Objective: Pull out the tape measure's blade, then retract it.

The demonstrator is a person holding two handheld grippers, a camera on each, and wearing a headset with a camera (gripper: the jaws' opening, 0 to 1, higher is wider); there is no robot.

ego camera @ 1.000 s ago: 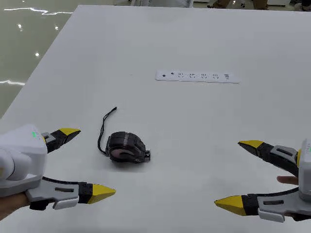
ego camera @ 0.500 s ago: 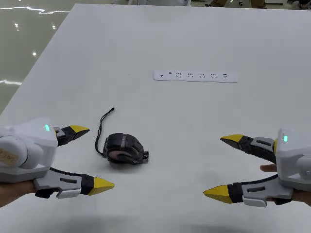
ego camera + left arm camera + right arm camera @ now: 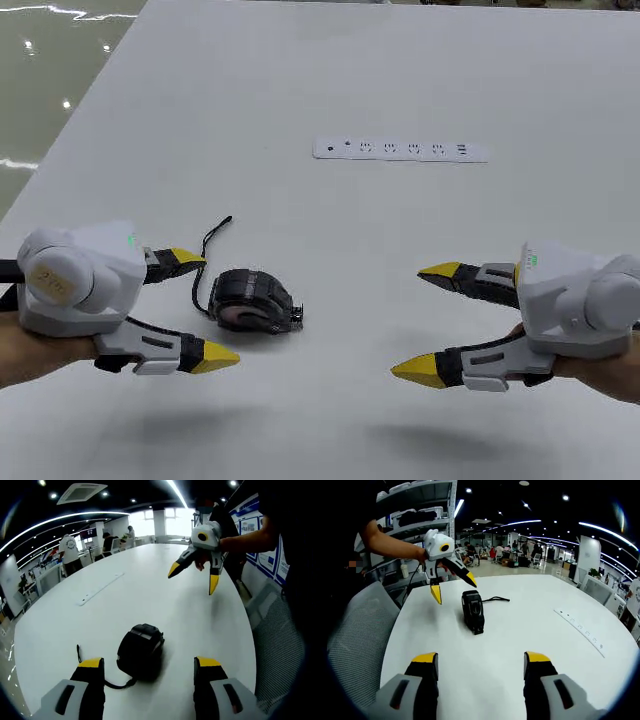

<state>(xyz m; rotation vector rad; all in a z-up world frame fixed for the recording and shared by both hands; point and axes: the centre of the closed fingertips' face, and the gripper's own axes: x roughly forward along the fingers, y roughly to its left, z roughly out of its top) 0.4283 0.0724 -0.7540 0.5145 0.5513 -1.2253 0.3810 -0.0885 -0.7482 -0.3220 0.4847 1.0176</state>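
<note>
The wide white tabletop (image 3: 330, 80) looks smooth and matt. The black rubbery-cased tape measure (image 3: 252, 300) is dull and ribbed, with a thin black woven cord (image 3: 212, 235) at eleven o'clock. At one o'clock, the flat white plastic power strip (image 3: 400, 150) has a faint sheen. The pale polished floor (image 3: 50, 80) is glossy.

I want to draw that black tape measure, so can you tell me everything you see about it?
The tape measure is a chunky black case, plastic or rubber by its look. It lies on its side on the white table, round face up. Its blade is wound in, with just the end hook poking out. A thin black wrist cord curls away from the other end. Only the table touches it; the left gripper is close by, jaws open.
</note>
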